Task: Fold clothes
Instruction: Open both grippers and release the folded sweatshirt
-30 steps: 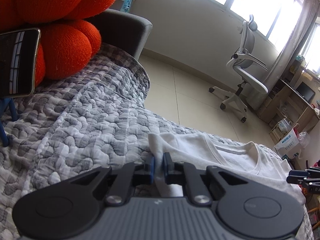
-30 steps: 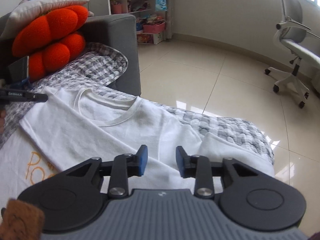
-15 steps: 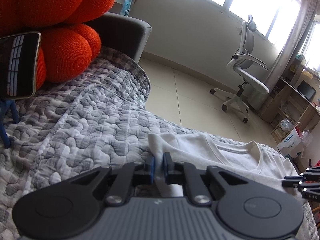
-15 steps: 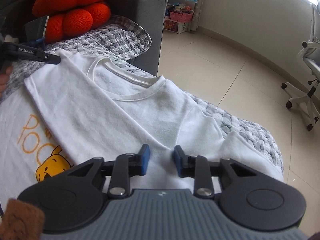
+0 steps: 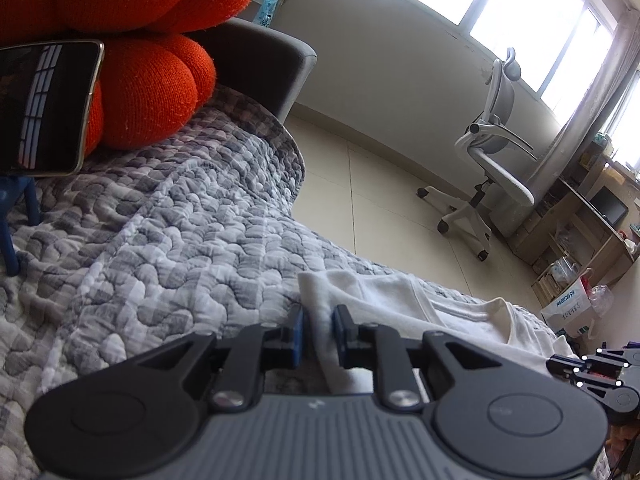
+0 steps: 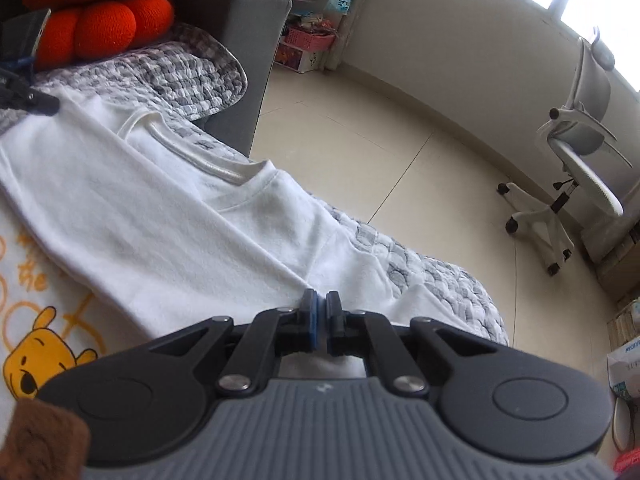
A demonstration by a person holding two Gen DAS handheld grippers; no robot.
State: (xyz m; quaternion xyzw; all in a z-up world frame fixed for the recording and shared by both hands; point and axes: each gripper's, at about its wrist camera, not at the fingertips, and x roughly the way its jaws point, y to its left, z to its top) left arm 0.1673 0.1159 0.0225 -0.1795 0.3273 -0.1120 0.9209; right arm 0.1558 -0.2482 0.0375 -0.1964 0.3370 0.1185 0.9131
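A white T-shirt [image 5: 400, 300] lies spread on a grey quilted cover [image 5: 180, 240], its collar towards the sofa's edge. My left gripper [image 5: 319, 328] has the shirt's folded corner between its blue pads; the jaws are opening and the cloth sits loosely in the gap. In the right wrist view the shirt [image 6: 160, 216] is folded over a yellow bear print [image 6: 40, 356]. My right gripper [image 6: 322, 320] is shut on the fold's edge near the sleeve. The left gripper [image 6: 36, 100] shows at the far left, and the right gripper [image 5: 592, 368] at the lower right of the left view.
An orange knotted cushion [image 5: 152, 80] and a propped phone [image 5: 44, 108] stand at the back of the sofa by the grey armrest [image 6: 240, 40]. A white office chair [image 6: 576, 160] is on the tiled floor beyond. A brown fuzzy thing [image 6: 36, 440] sits at the lower left.
The right jaws closed onto the shirt's fold as that gripper sank towards it and rolled. The left jaws widened slightly around the corner; the left hand stayed in place.
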